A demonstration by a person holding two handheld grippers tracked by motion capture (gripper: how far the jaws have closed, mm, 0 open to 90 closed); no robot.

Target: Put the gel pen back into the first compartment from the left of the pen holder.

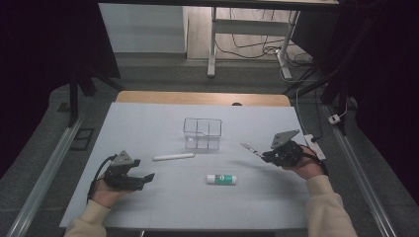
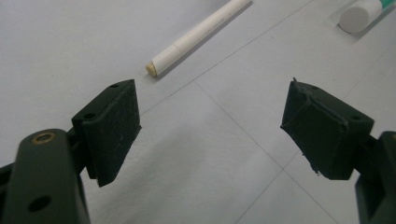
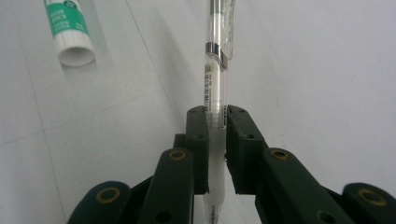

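My right gripper is shut on a clear pen, which sticks out past the jaws toward the clear plastic box; the same pen hangs just above the table at the right. In the right gripper view my right gripper clamps the pen's barrel between both pads. My left gripper rests low at the table's left, open, nothing between its jaws. A white marker lies beyond it, seen close as the white marker. A glue stick lies mid-table.
The pale sheet covers the table, with a wooden edge at the back. The glue stick's cap shows at the top right of the left gripper view, and the glue stick lies left of the held pen. Desk legs and cables stand beyond.
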